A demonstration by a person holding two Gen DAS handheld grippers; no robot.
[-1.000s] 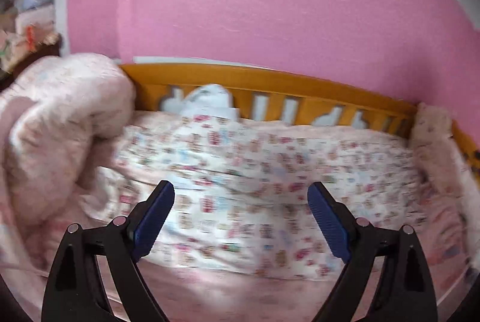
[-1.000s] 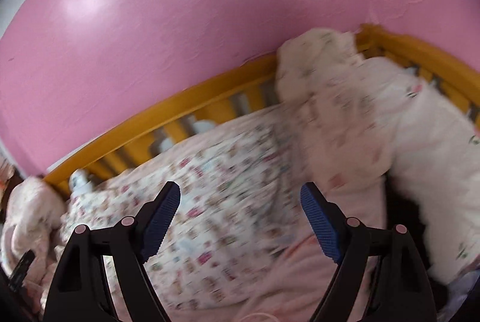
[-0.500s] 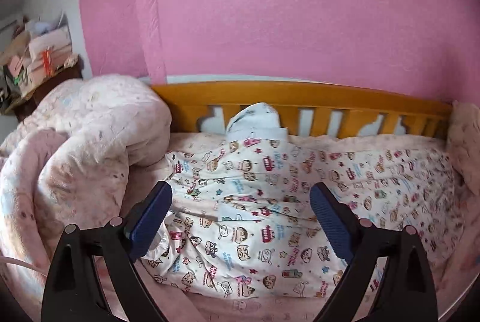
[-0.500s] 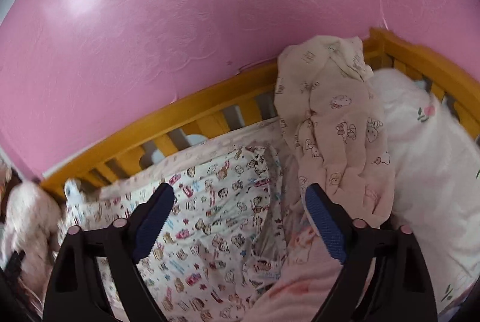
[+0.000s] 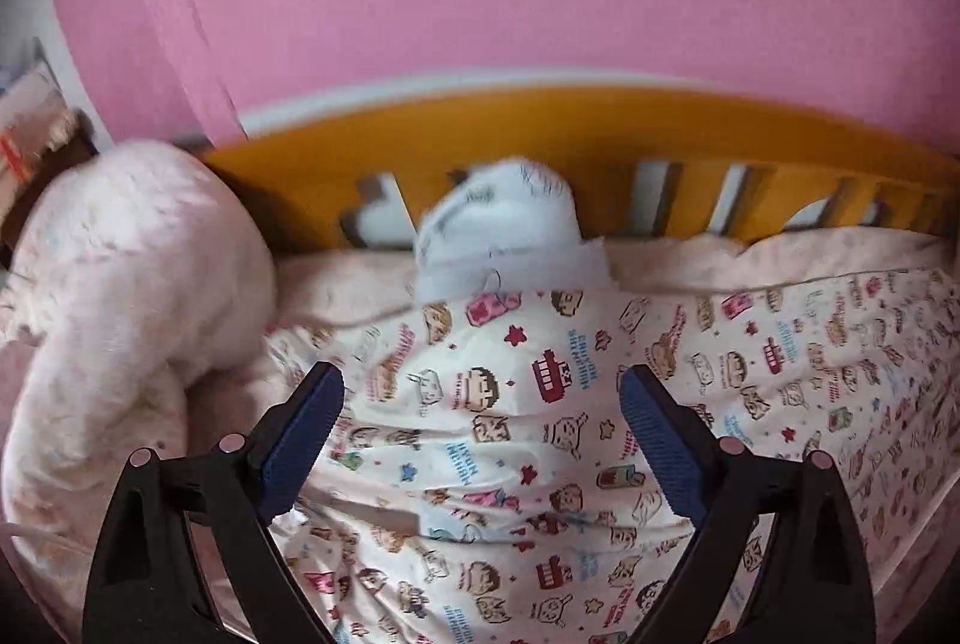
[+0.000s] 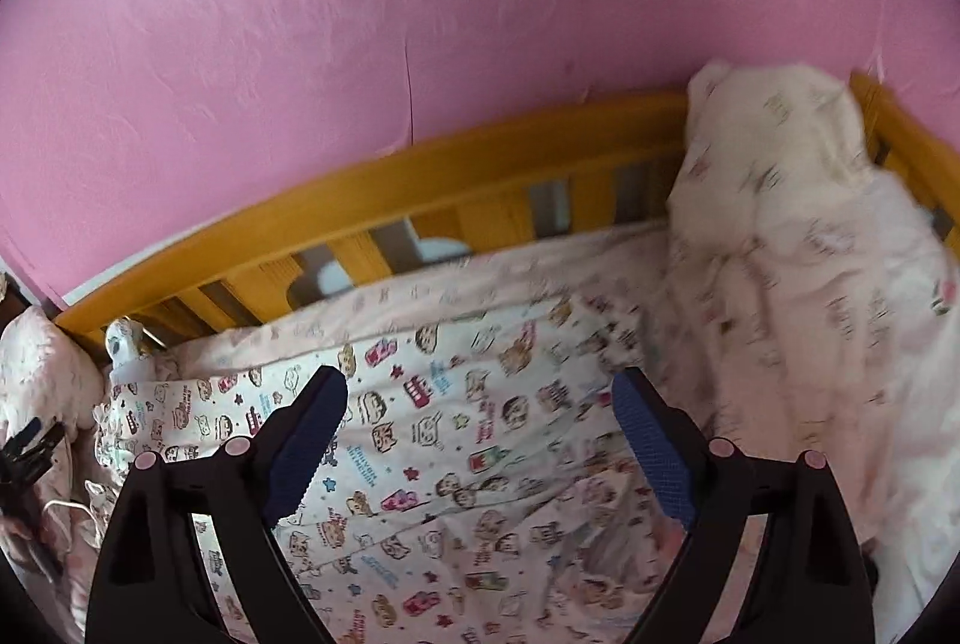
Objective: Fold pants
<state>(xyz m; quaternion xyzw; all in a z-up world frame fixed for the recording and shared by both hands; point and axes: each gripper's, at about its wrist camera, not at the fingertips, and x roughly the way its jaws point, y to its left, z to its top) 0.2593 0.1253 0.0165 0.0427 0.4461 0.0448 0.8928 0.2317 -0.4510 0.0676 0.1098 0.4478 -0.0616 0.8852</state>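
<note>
Compared with half a second ago, we see both grippers nearer the bed, and the printed pants (image 5: 540, 464) now fill much more of each view, with some blur at the edges. The left gripper (image 5: 480, 422) hangs over the pants with its two blue-padded fingers (image 5: 300, 440) spread wide and nothing between them; we cannot tell whether the tips touch the cloth. The right gripper (image 6: 480, 428) also points down at the pants (image 6: 456, 464), its two fingers (image 6: 651, 446) spread wide and empty; a second ago they stood slightly narrower. The one pair of pants, white with small cartoon figures, lies flat on the pink sheet (image 5: 780, 254), near the orange wooden rail (image 5: 600, 134). We count one rail along the pink wall (image 6: 480, 14) and one more at the right end (image 6: 900, 134). One fluffy pale blanket (image 5: 132, 296) is heaped at the left, one pale printed bundle (image 6: 780, 200) at the right, and one small white cloth (image 5: 504, 236) lies against the rail.
</note>
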